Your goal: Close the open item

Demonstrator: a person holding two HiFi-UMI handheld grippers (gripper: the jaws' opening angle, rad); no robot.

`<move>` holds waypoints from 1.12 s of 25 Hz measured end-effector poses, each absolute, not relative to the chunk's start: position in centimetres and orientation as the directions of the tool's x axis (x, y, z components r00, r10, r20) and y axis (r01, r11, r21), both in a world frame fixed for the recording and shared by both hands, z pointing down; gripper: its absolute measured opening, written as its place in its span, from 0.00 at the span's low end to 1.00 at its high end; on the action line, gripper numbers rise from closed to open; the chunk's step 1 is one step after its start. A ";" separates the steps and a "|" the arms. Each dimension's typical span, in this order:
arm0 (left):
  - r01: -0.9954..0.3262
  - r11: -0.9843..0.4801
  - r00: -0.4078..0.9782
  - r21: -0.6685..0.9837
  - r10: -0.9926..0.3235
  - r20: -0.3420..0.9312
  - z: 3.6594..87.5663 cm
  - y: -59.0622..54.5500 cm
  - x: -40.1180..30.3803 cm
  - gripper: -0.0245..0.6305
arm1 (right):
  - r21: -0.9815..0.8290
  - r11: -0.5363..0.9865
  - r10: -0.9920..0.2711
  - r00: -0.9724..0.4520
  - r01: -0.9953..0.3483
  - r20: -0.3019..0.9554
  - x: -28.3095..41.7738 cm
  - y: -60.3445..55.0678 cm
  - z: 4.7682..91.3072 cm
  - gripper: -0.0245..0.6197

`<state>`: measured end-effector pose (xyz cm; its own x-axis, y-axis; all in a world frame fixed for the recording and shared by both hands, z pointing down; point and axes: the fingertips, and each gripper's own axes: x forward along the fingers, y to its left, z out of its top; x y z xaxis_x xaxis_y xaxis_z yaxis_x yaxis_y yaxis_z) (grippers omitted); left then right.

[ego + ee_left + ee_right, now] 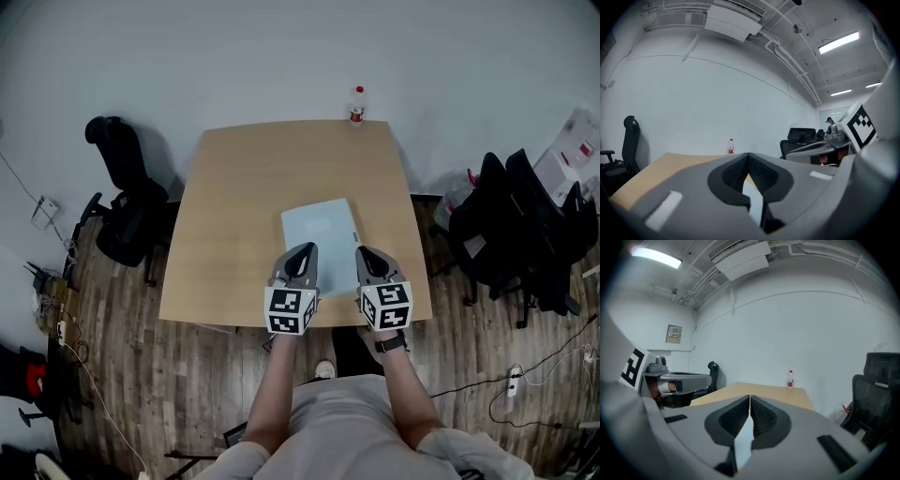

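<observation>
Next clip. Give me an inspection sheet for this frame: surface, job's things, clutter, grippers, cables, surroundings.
Surface: wooden table, light tan top.
Job's things: pale blue item lies flat at the table's near side; it reads as one flat panel, and I cannot tell if it is open or closed.
Clutter: bottle with a red cap, upright at the far edge.
Grippers: left gripper and right gripper both shut, holding nothing, at the item's near end.
Cables: power strip with its lead on the floor, right side.
Surroundings: black office chairs on both sides; white wall.
</observation>
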<state>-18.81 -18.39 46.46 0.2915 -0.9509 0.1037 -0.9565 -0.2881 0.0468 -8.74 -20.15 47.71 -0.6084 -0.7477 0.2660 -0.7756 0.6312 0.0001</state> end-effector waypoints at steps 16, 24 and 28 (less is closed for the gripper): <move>-0.937 -0.346 0.346 0.037 -0.914 0.213 51.0 -28.4 -18.6 0.05 | -0.050 0.644 -0.699 -0.614 -0.763 0.366 -9.9 -26.6 53.7 0.06; -0.925 -0.377 0.372 0.049 -0.873 0.316 56.3 -32.1 -17.6 0.05 | -0.088 0.627 -0.669 -0.593 -0.774 0.448 -9.1 -28.6 58.4 0.06; -0.917 -0.398 0.382 0.028 -0.853 0.356 58.2 -33.9 -16.9 0.05 | -0.111 0.615 -0.649 -0.582 -0.780 0.491 -8.5 -29.5 60.7 0.06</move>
<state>-16.91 -33.87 58.15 0.3815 -0.8531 0.3559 -0.9168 -0.3984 0.0280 -8.52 -29.47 60.65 -0.5816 -0.6489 0.4906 -0.7803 0.6154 -0.1110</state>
